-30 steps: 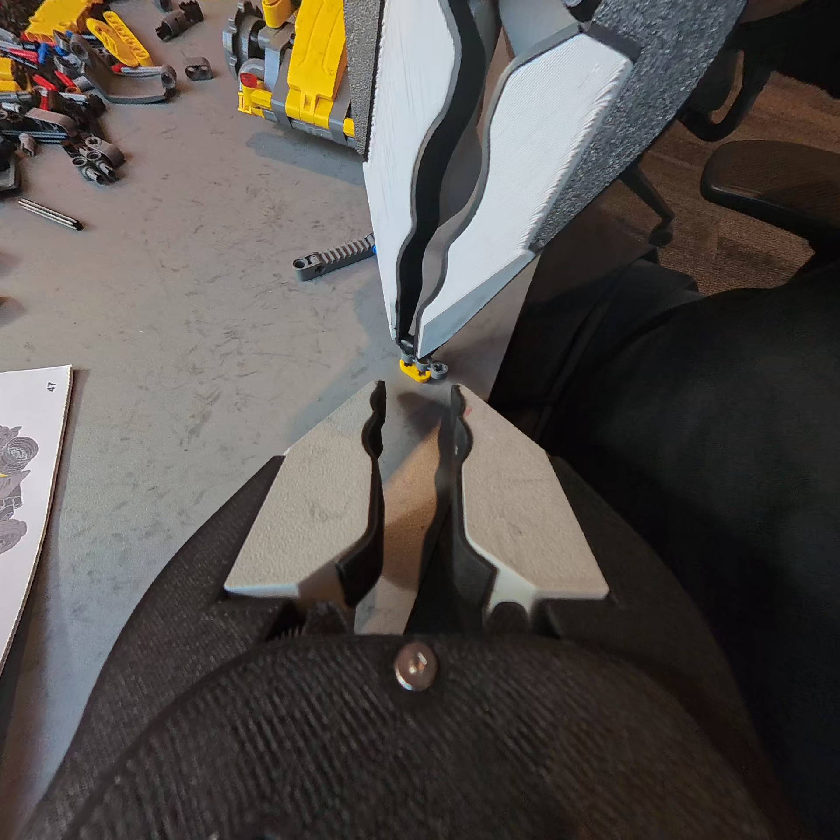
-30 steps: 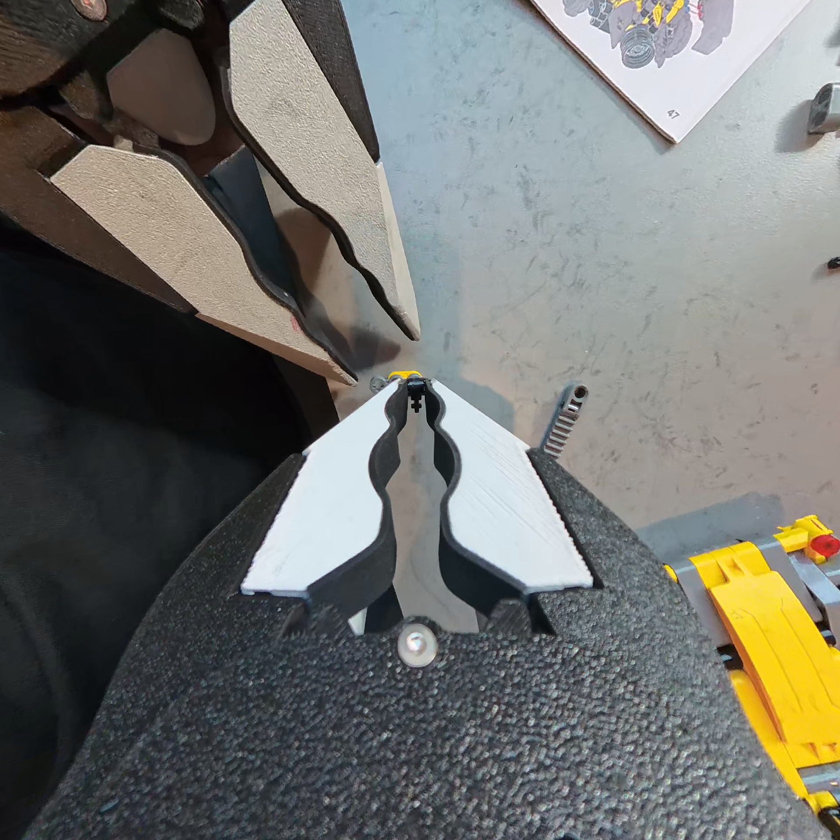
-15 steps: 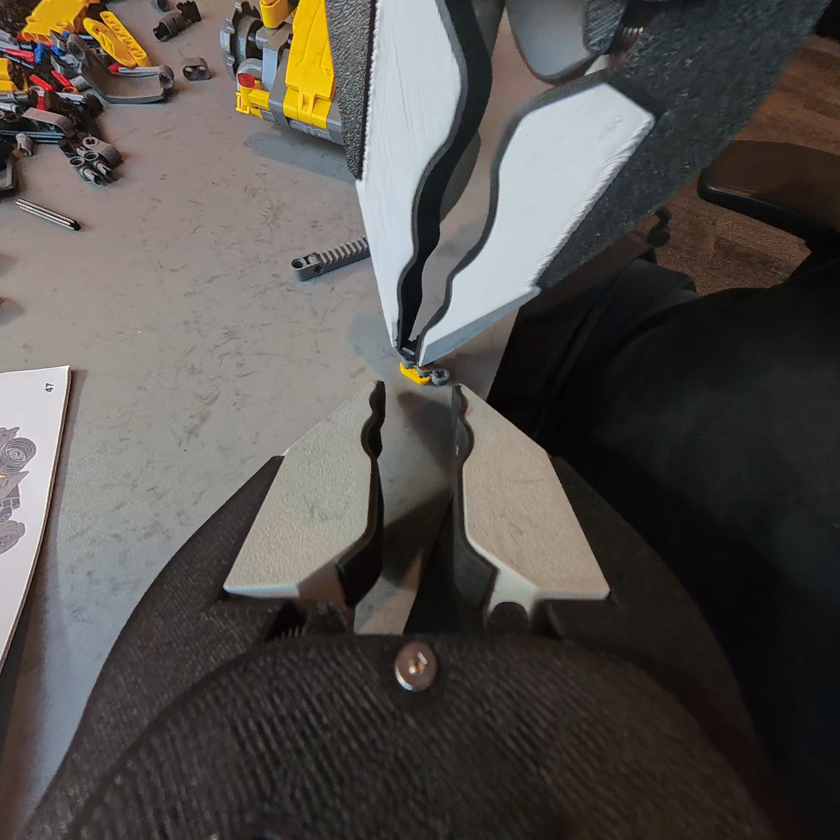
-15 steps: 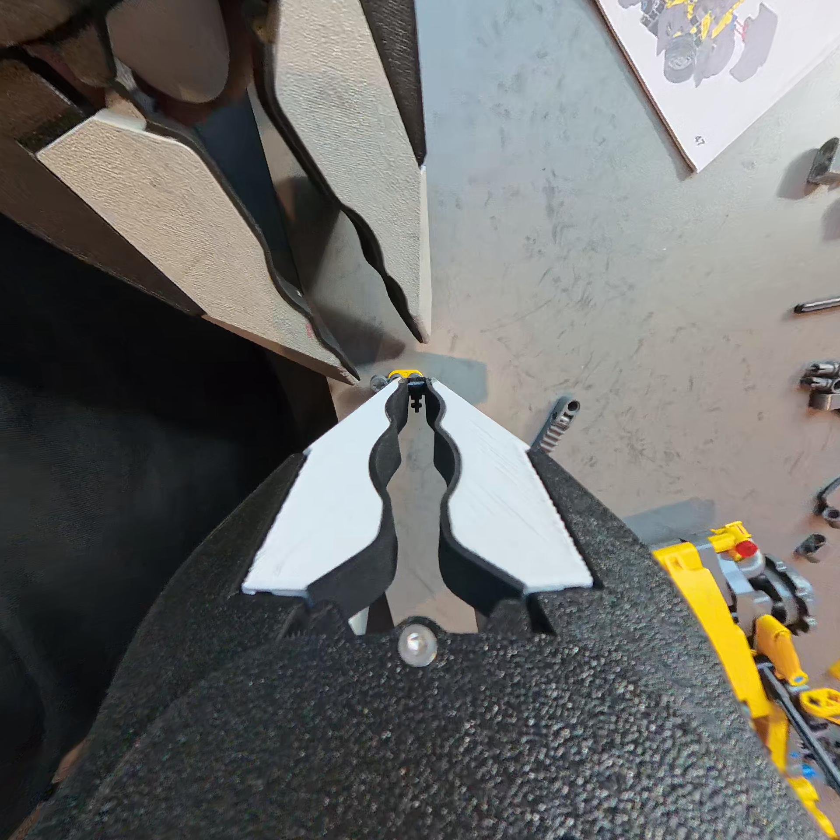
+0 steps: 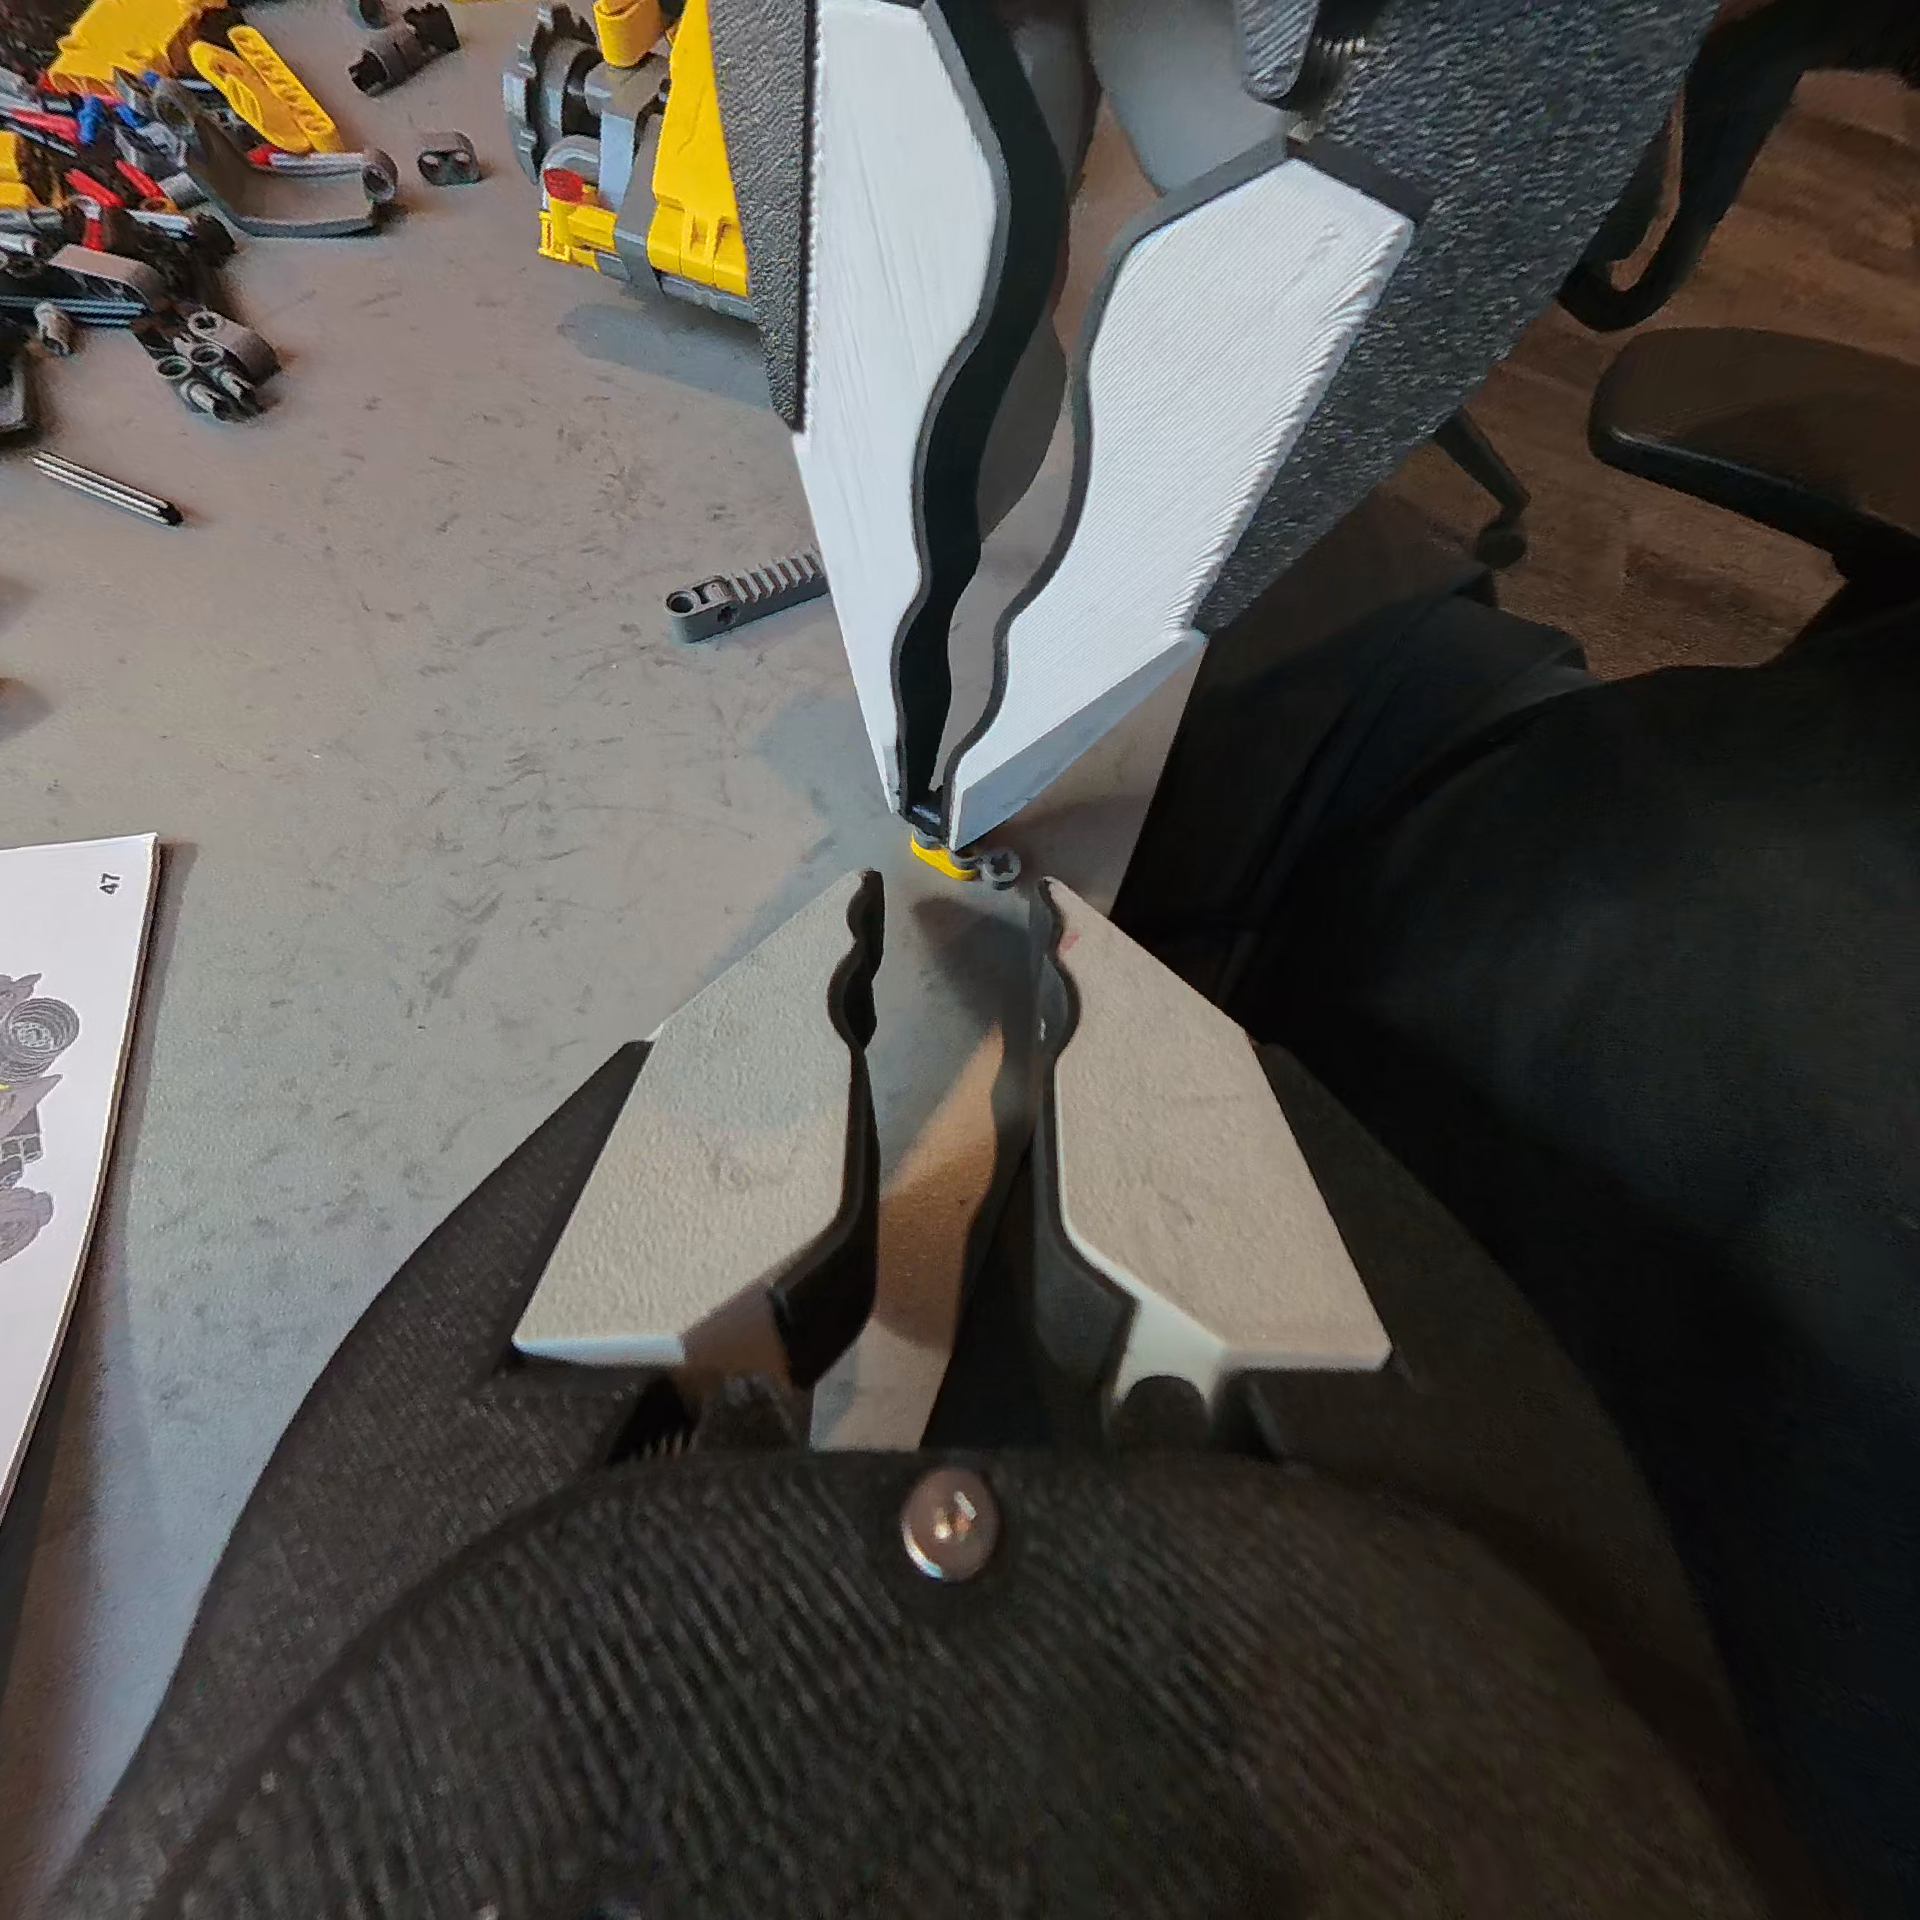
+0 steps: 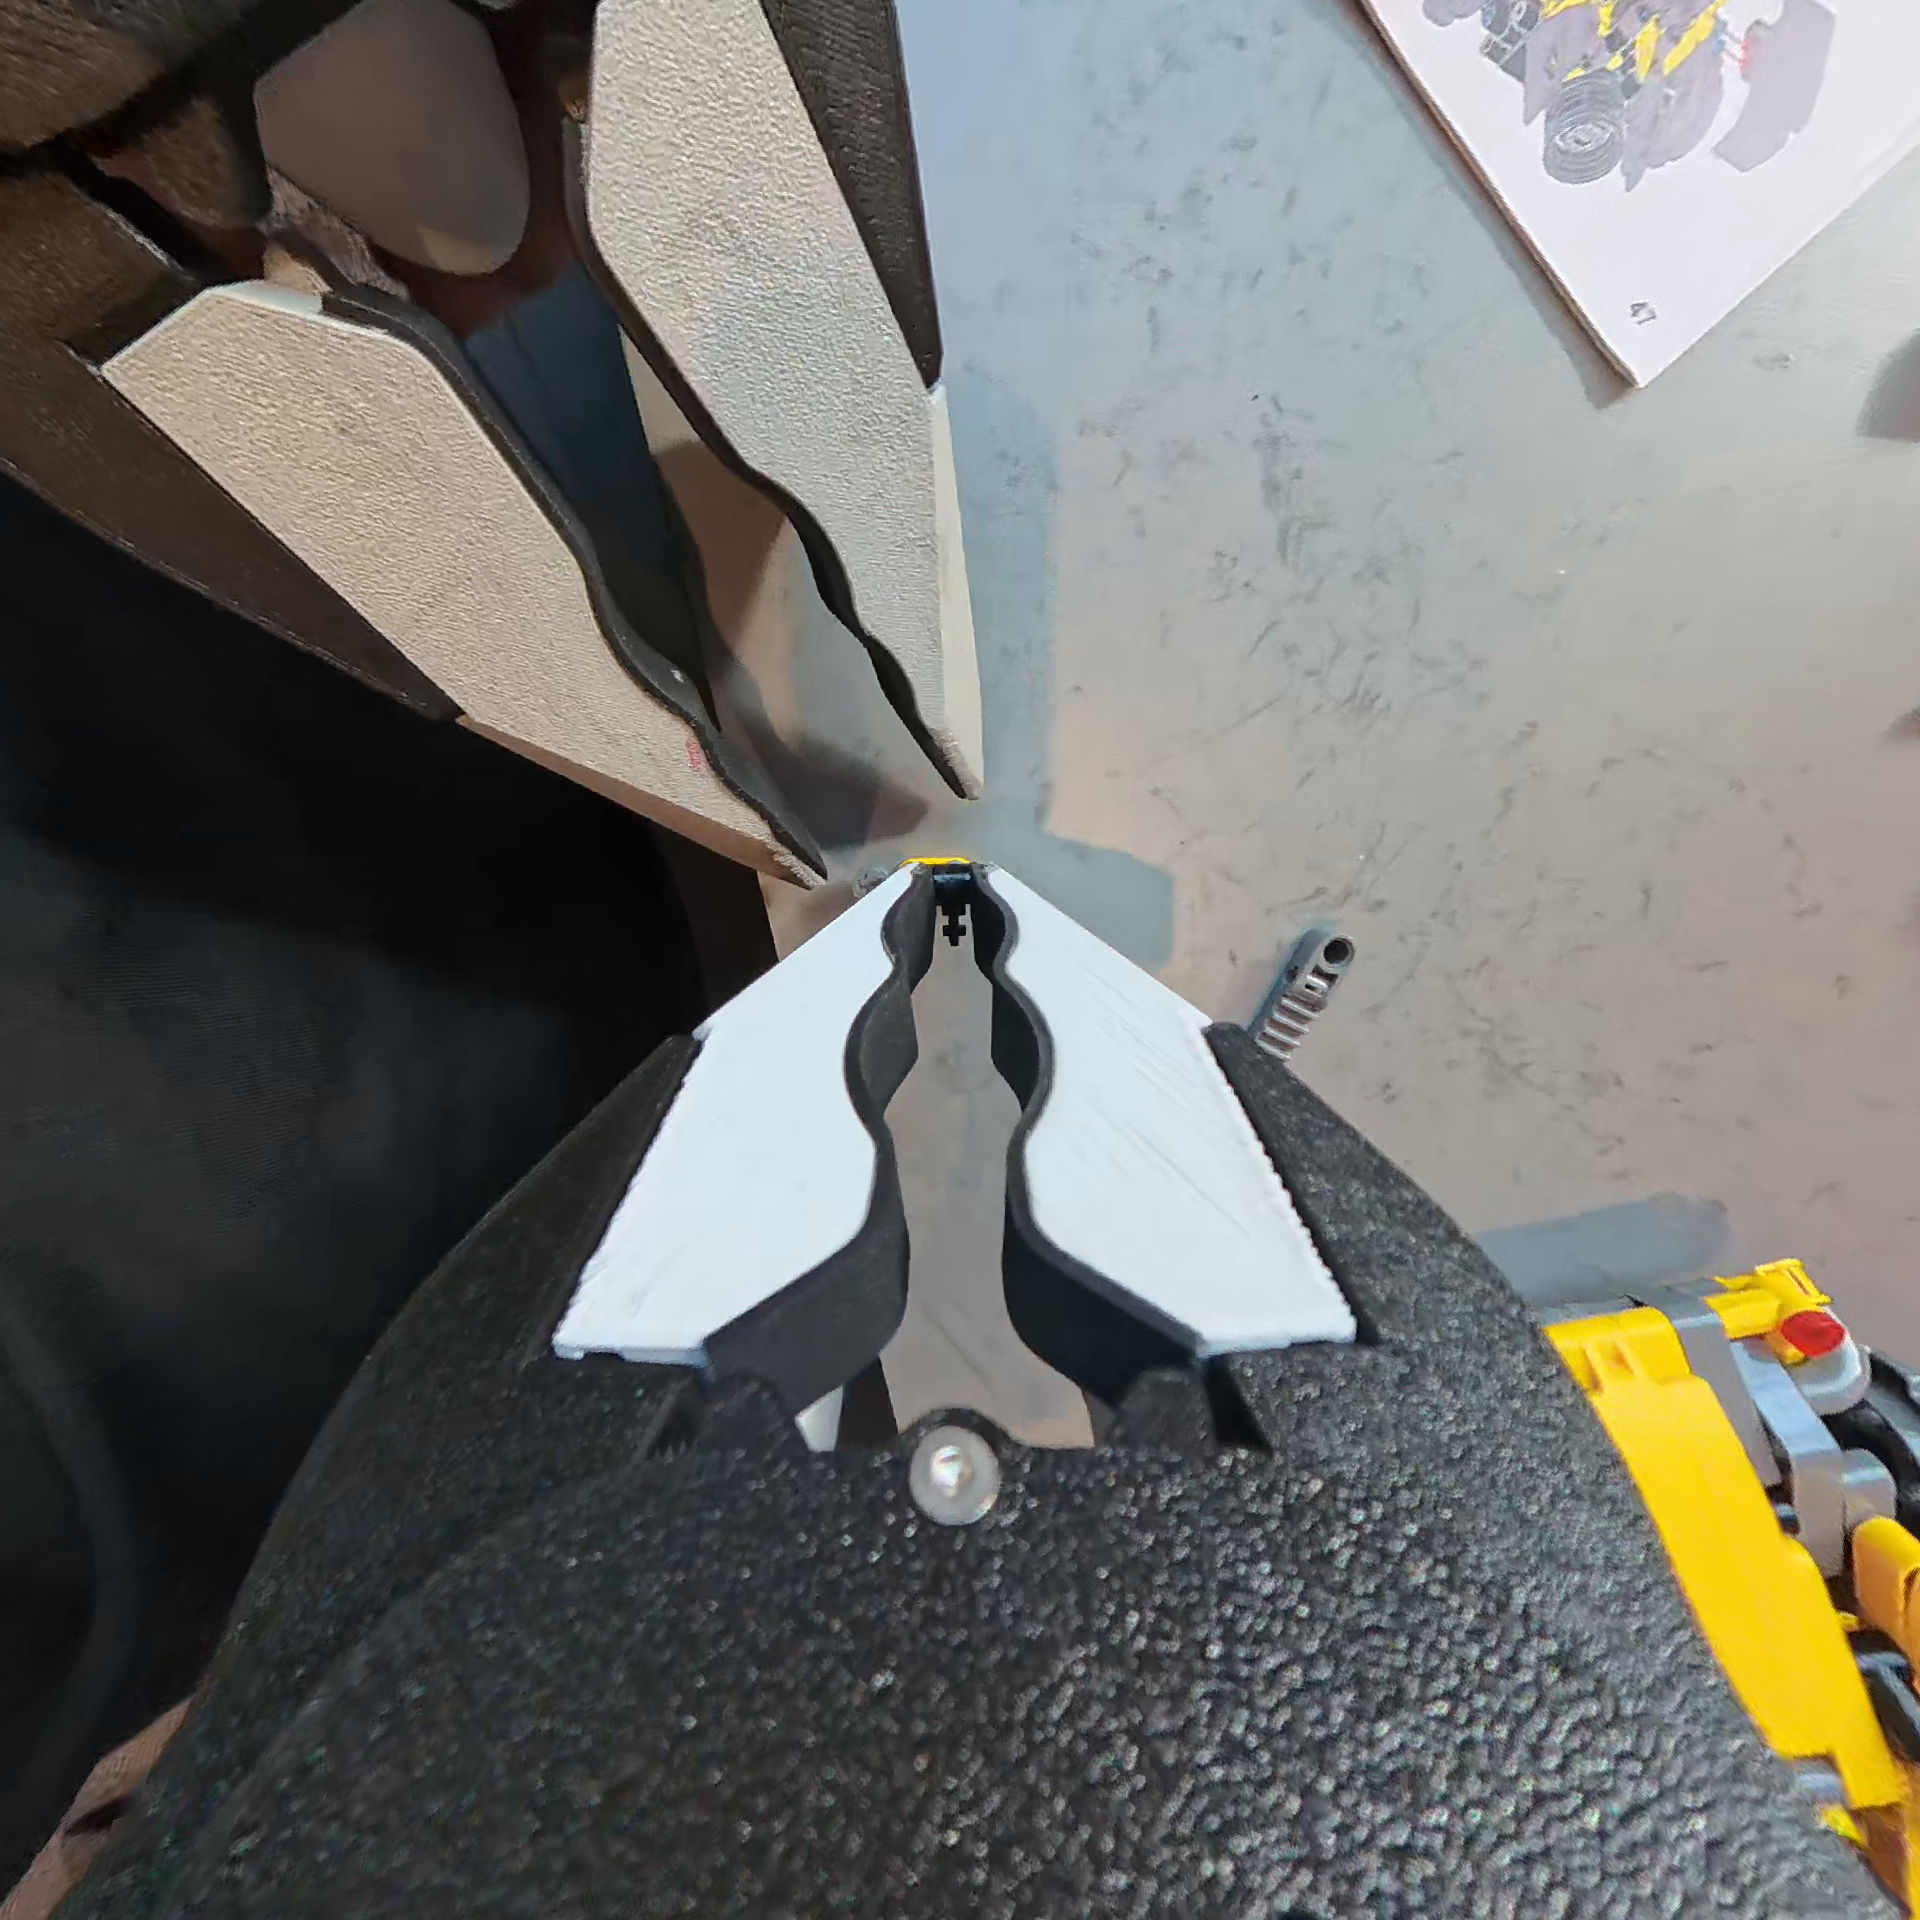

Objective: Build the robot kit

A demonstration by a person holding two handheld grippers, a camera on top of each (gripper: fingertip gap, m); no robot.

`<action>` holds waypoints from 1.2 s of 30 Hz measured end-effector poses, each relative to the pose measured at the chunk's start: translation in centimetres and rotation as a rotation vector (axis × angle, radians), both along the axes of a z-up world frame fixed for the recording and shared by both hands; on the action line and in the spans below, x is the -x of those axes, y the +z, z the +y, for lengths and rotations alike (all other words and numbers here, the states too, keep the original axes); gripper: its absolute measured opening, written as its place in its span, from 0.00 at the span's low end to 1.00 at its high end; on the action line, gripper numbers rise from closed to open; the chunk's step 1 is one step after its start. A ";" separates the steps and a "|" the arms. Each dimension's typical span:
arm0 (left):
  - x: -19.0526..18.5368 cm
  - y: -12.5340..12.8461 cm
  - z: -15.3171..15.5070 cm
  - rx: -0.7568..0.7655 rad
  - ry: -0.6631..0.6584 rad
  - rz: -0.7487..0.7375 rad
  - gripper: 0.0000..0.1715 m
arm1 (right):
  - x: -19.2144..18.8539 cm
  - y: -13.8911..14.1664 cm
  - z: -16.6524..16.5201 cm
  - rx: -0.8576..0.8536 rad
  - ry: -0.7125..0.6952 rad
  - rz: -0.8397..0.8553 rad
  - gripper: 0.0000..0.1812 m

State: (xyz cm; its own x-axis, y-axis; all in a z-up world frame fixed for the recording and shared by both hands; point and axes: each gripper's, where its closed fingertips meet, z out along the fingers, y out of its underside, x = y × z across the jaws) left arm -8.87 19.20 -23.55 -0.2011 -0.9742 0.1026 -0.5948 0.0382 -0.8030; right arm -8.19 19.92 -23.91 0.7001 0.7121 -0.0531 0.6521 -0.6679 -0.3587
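- Right now the right gripper has its jaws pinched nearly together on a small black pin, whose far end sits in a yellow piece with a grey connector beside it, low over the table near its edge.
- The left gripper has its jaws a moderate way apart and holds nothing; its tips sit just beside the yellow piece, one on each side, apart from it.
- My judgement: the work in hand is seating or steadying the pin in the yellow piece. To do it well, the right gripper should hold the pin in line with the hole and push straight, not at a tilt.
- The left jaws, if they close, should take the yellow piece squarely, since so small a part could twist or skid on the smooth table.
- The table edge is close, so a slipped part could fall onto the person's dark clothing.
- Only the left view shows the yellow piece and grey connector under the right tips; the right view shows just a yellow sliver there.
- Only the right view shows the pin's cross-shaped end between the pads.
- The left view alone shows loose parts far off and a chair beyond the table.
- Both views show the toothed rack, the yellow model and the booklet, all well apart from the grippers.
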 end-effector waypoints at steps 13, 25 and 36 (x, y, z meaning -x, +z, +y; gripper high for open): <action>0.0 0.2 0.3 0.021 0.010 -0.015 0.17 | -4.1 6.0 0.8 -0.337 -0.310 0.426 0.04; -1.2 -0.3 -0.4 -0.133 0.029 -0.032 0.27 | -5.4 8.9 -0.6 -0.517 -0.313 0.614 0.04; -1.3 0.0 0.0 -0.095 0.057 -0.052 0.26 | -4.1 6.5 -1.2 -0.515 -0.220 0.508 0.04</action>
State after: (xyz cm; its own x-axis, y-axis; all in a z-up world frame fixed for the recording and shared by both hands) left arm -7.53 19.20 -23.56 -0.1480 -0.9890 -0.0003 -0.5560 0.0835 -0.8270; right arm -4.07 18.69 -17.45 0.8071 0.5808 -0.1058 0.1943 -0.4305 -0.8814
